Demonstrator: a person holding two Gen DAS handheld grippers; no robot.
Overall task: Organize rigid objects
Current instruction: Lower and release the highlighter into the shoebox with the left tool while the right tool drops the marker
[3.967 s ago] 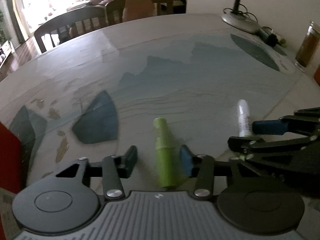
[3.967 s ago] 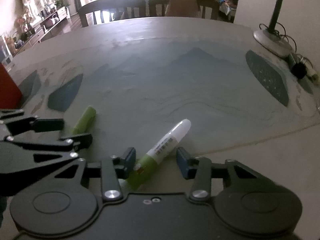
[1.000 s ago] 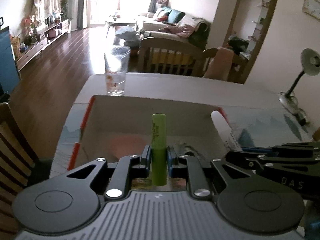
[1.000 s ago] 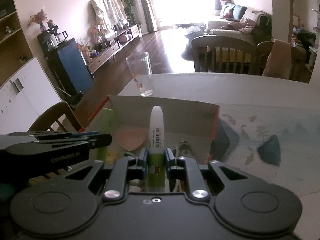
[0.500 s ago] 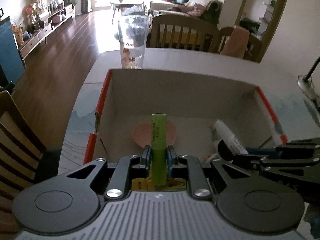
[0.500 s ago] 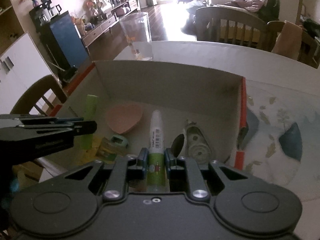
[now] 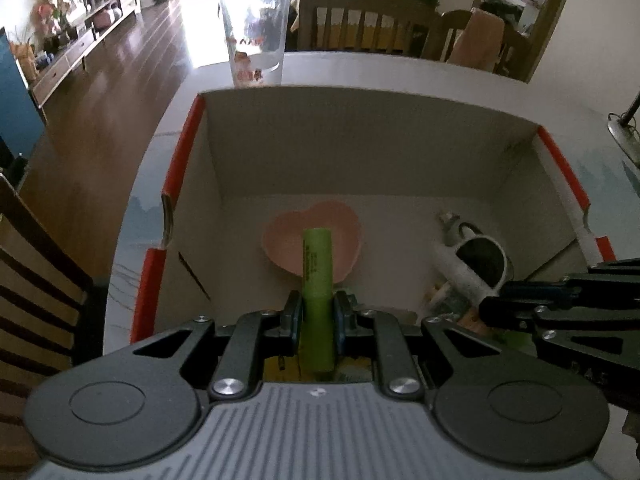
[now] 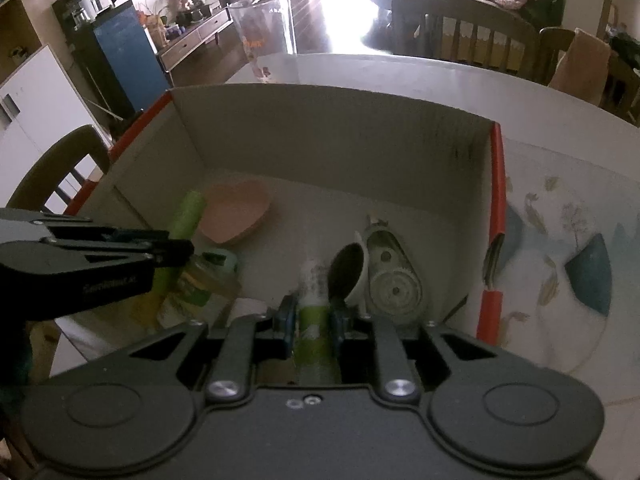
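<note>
Nearest you, at the lower centre of each wrist view, each hand-held gripper pinches its own pen: the left hand-held gripper (image 7: 316, 314) clamps the green marker (image 7: 317, 280), and the right hand-held gripper (image 8: 313, 317) has just been easing open around the white-capped marker (image 8: 313, 300), which sits between its pads. Both long axes point up-frame into the cardboard box (image 7: 360, 152) (already over its floor). Straight beyond the green tip lies the pink heart dish (image 7: 344, 236); past the right one, a cup (image 8: 348, 268).

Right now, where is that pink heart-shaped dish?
The pink heart-shaped dish lies on the floor of the cardboard box, near its far wall, left of the cup.
</note>
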